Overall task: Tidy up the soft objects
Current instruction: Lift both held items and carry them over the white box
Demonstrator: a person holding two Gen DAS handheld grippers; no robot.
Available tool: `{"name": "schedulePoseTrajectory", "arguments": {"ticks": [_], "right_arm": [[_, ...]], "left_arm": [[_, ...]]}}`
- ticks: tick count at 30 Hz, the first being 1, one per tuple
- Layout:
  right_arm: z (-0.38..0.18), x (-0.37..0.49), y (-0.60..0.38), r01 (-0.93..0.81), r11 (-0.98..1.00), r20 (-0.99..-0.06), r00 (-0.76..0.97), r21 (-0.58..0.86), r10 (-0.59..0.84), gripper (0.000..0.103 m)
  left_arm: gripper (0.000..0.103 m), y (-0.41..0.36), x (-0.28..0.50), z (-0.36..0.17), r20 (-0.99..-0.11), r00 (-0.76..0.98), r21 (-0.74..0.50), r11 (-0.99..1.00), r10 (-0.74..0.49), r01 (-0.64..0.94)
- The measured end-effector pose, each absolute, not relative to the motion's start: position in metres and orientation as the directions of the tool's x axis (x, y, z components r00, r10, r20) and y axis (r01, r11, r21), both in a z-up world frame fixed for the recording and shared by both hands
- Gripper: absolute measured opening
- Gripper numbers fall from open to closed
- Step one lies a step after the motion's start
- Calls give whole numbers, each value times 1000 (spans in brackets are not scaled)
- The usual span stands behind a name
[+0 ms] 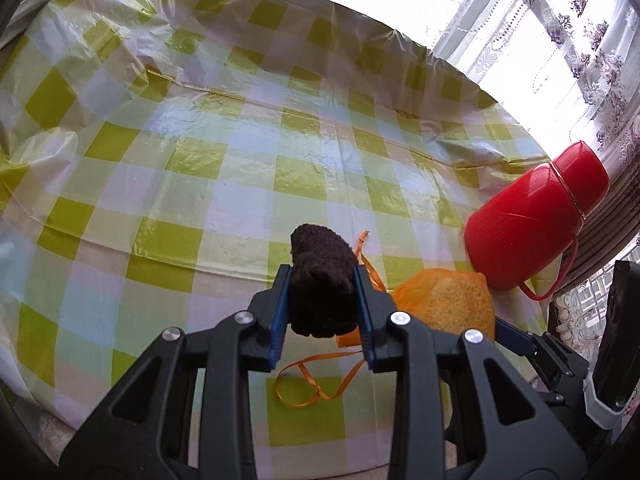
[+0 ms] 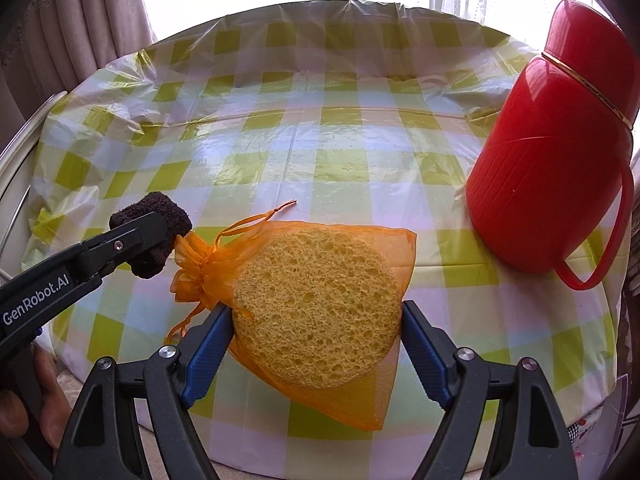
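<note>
Sponge, yellow, round and coarse-pored, sits in a sheer orange drawstring pouch, clamped between your right tool's blue pads above the glossy checked tabletop. Your left tool pinches a dark brown knitted wad. Ribbed red plastic jug stands right.

Left gripper, jaws clamped on a dark brown knitted cloth; right gripper, jaws gripping the orange mesh-bagged yellow sponge, just beside it.
</note>
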State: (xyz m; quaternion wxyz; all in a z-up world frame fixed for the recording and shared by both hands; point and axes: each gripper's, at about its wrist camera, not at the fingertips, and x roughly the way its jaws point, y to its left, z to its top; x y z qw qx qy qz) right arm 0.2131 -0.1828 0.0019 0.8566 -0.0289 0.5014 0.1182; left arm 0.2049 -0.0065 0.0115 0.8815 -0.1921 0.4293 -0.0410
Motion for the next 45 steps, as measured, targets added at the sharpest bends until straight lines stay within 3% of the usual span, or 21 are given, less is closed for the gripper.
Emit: {"name": "schedulePoseTrajectory", "arguments": {"ticks": [21, 45], "right_arm": [[18, 145, -211, -225, 974, -843, 517, 32, 147, 82], [67, 65, -282, -152, 988, -779, 617, 20, 111, 82]], "left_arm": [[34, -13, 122, 13, -752, 640, -343, 921, -154, -183], [34, -84, 48, 60, -693, 710, -253, 965, -130, -71]]}}
